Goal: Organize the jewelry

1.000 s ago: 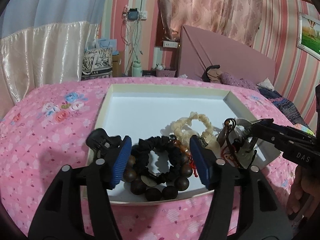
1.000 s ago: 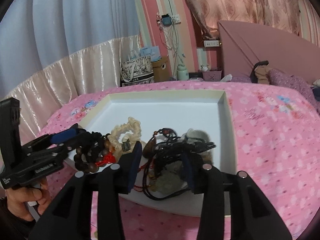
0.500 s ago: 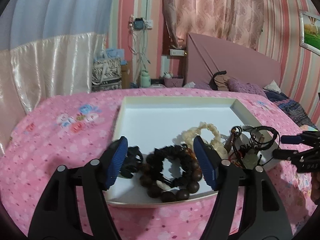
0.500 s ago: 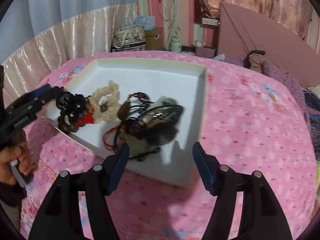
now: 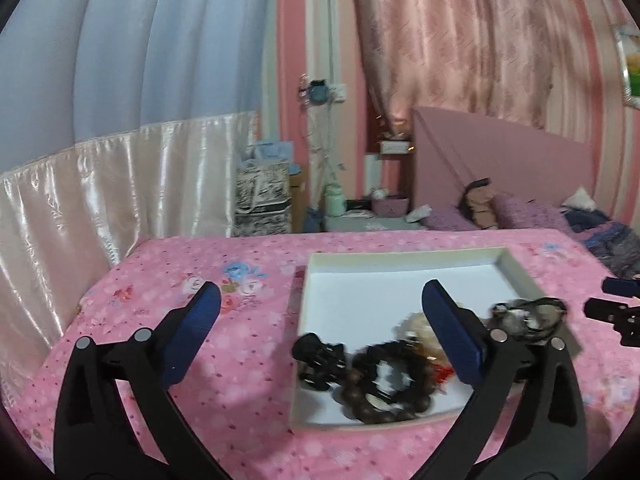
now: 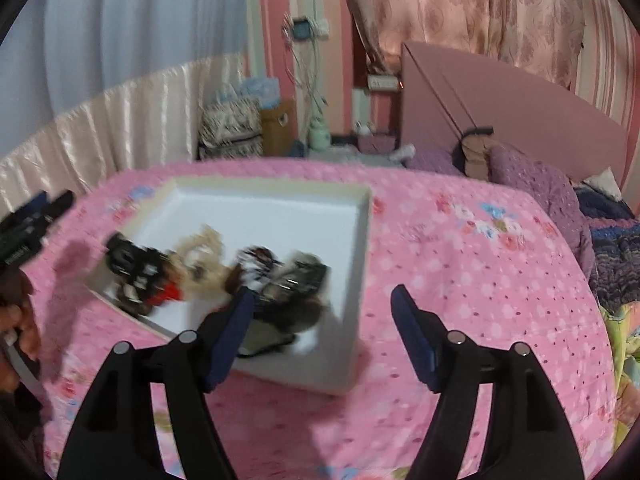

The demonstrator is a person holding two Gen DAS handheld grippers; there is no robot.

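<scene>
Change since earlier frames: both grippers have backed up and away from the tray; their jaws have just been opening, with nothing between them now.

Left wrist view, gripper: left gripper (image 5: 320, 322) stands wide apart and empty, above the bed (image 5: 248, 344) at the tray's near left edge.
Left wrist view, jewelry: white tray (image 5: 400, 258) lies on the pink bedspread; black clip (image 5: 318, 356), dark bead bracelet (image 5: 384, 404) with a black scrunchie (image 5: 394, 356) on it, and a cream bracelet (image 5: 416, 326) are bunched at its near side. Dark cord tangle (image 5: 528, 316) sits at the right rim. Far half of the tray is bare.
Left wrist view, other gripper: right gripper's tips (image 5: 612, 308) show at the right edge, apart from the tray.

Right wrist view, gripper: right gripper (image 6: 322, 330) is spread and empty, over the tray's near right corner.
Right wrist view, jewelry: pieces are blurred; the cord tangle (image 6: 292, 284) lies just beyond the left finger.
Right wrist view, hand: person's hand (image 6: 16, 320) holds the left gripper's handle at the left edge.

Step in hand, judged: release and withdrawal after placing pieces.
Recommendation: pick one piece at a time, lift clear of the cords to avoid dragging neighbours, and spread pieces into the bare far half.
</scene>
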